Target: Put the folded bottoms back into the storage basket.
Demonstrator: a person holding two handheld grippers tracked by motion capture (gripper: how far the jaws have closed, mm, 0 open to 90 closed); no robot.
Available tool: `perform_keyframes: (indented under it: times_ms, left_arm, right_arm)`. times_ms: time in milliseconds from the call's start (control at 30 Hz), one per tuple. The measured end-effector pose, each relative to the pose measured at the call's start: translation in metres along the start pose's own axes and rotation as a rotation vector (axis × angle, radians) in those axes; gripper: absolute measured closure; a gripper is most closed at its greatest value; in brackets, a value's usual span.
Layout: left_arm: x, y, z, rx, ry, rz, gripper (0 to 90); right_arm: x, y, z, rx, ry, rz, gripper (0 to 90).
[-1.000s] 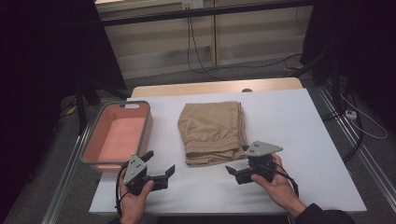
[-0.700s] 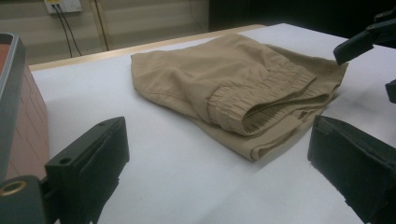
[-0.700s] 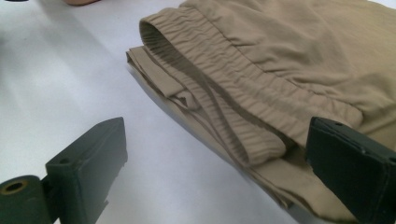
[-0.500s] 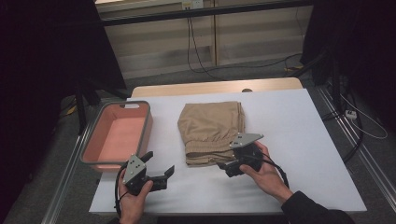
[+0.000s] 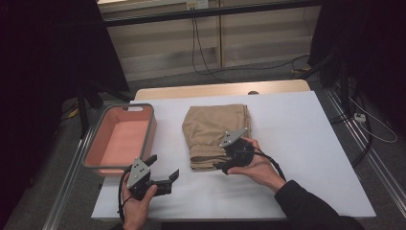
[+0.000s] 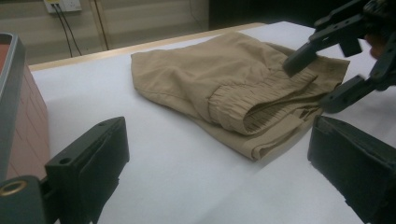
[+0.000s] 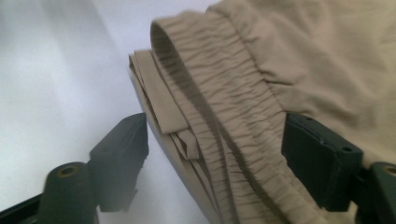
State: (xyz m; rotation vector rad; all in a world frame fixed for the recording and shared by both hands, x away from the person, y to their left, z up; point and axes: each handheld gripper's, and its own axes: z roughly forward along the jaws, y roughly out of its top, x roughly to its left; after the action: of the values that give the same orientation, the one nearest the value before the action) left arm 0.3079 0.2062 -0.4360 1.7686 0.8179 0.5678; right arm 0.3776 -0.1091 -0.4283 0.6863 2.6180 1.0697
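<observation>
A folded tan garment (image 5: 215,125) with an elastic waistband (image 7: 211,93) lies in the middle of the white table (image 5: 306,143), waistband towards the near edge. My right gripper (image 5: 221,159) is open at the garment's near right corner. In the right gripper view (image 7: 217,135) its jaws stand on either side of the waistband and the folded layers, without closing on them. My left gripper (image 5: 163,167) is open near the table's front left, apart from the cloth. In the left gripper view (image 6: 219,140) it faces the garment (image 6: 219,79) and the right gripper (image 6: 310,84).
A salmon-coloured tray with a grey rim (image 5: 149,136) stands at the table's left edge, with nothing visible in it; its wall (image 6: 14,93) is close beside the left gripper. Cables hang behind the table. White tabletop lies to the right of the garment.
My right gripper has moved left and forward from the bare table onto the garment's near right corner, its jaws now around the waistband. The left gripper has stayed put.
</observation>
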Motion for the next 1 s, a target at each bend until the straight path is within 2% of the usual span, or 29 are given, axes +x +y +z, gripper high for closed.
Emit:
perform_keyframes:
  times_ms: [33,133,167,200,233,333,367,433,467,633,767,1000]
  left_arm:
    - [0.0,0.0,0.0,0.0,0.0,0.0,5.5]
    - [-0.001,0.001,0.0,-0.004,-0.003,0.005,5.4]
    - [-0.001,0.001,0.001,0.0,-0.004,0.012,5.4]
    - [-0.001,0.001,0.002,-0.001,-0.006,0.008,5.5]
    - [-0.001,0.0,0.002,-0.003,-0.009,0.002,5.4]
    - [0.0,0.0,0.003,0.008,-0.013,0.008,5.4]
    - [0.0,0.0,0.002,0.007,-0.013,0.012,5.4]
    - [0.0,0.0,0.002,0.007,-0.014,0.012,5.4]
    - [-0.001,0.0,0.002,0.007,-0.011,0.016,5.4]
    - [-0.002,0.0,0.004,0.019,-0.021,0.021,5.4]
    - [-0.003,0.0,0.004,0.017,-0.024,0.02,5.4]
    - [-0.002,0.0,0.004,0.018,-0.022,0.021,5.5]
  right_arm:
    - [0.0,0.0,0.0,0.0,0.0,0.0,23.5]
    - [0.001,-0.002,0.007,0.036,-0.027,-0.061,24.6]
    - [0.001,-0.002,0.007,0.036,-0.027,-0.061,24.6]
    - [0.002,-0.002,0.007,0.041,-0.032,-0.082,24.4]
    - [0.004,-0.002,0.006,0.045,-0.056,-0.108,24.5]
    - [0.003,-0.001,0.007,0.056,-0.046,-0.119,26.0]
    - [0.003,-0.001,0.009,0.064,-0.029,-0.128,27.6]
    - [0.004,-0.001,0.01,0.08,-0.032,-0.141,27.4]
    - [0.004,-0.002,0.016,0.108,-0.028,-0.156,26.8]
    - [0.005,-0.004,0.021,0.128,-0.039,-0.169,27.6]
    - [0.001,-0.001,0.023,0.157,-0.01,-0.157,28.3]
    - [0.0,-0.001,0.023,0.157,-0.005,-0.187,31.8]
